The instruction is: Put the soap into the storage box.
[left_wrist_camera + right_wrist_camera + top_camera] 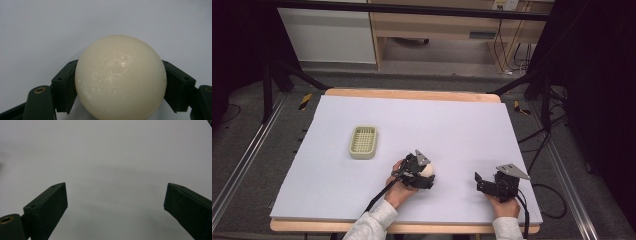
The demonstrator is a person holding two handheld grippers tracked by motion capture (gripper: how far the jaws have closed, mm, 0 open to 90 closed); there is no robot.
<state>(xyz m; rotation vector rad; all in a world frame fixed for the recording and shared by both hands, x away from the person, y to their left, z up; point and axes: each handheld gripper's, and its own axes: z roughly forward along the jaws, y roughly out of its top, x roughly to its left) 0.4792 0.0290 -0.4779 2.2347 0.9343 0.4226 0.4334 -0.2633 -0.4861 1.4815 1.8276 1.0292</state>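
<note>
A cream ball [428, 169] rests on the white sheet [452, 125] near the front middle of the table. My left gripper [426, 175] is shut on it. In the left gripper view the ball [120, 72] sits between both black pads, which press on its sides, in my left gripper [121, 85]. My right gripper [478, 183] lies low over the sheet to the right of the ball, held in a hand. Its jaws stand wide apart in the right gripper view, with nothing between them in my right gripper [116, 195].
A pale green slotted basket [363, 155] stands on the sheet to the left of the middle and looks empty. The wooden table edge [412, 94] frames the sheet. Dark stands and cables [542, 135] surround the table.
</note>
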